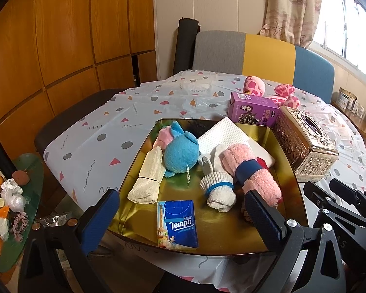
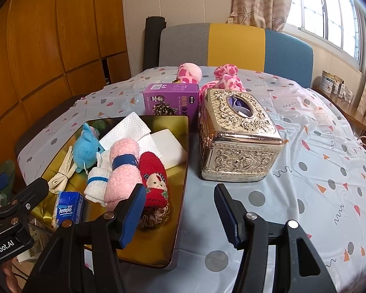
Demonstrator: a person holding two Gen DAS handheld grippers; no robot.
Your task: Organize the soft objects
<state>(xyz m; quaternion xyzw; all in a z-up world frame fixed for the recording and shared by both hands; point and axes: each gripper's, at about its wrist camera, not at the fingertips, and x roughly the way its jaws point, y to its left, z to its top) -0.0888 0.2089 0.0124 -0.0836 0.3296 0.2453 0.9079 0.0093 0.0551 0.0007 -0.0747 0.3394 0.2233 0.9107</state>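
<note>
A gold tray [image 1: 144,217] [image 2: 180,151] holds soft things: a blue plush [image 1: 180,150] [image 2: 85,147], a cream cloth roll [image 1: 148,178], a white glove [image 1: 217,183] [image 2: 96,183], a pink towel roll with a blue band [image 1: 251,168] [image 2: 123,168], a red sock with a doll face [image 2: 155,178], white tissue sheets [image 1: 222,134] [image 2: 129,127], a scrunchie [image 2: 156,216] and a Tempo tissue pack [image 1: 177,223] [image 2: 67,210]. My left gripper [image 1: 180,222] is open and empty over the tray's near edge. My right gripper [image 2: 180,214] is open and empty, above the tray's right rim.
An ornate gold tissue box [image 1: 305,144] [image 2: 236,136] stands right of the tray, a purple carton [image 1: 253,108] [image 2: 170,100] behind it. A pink spotted plush [image 1: 268,90] [image 2: 207,75] lies farther back. Chairs [image 2: 234,45] ring the table. A cluttered green side table [image 1: 24,195] stands left.
</note>
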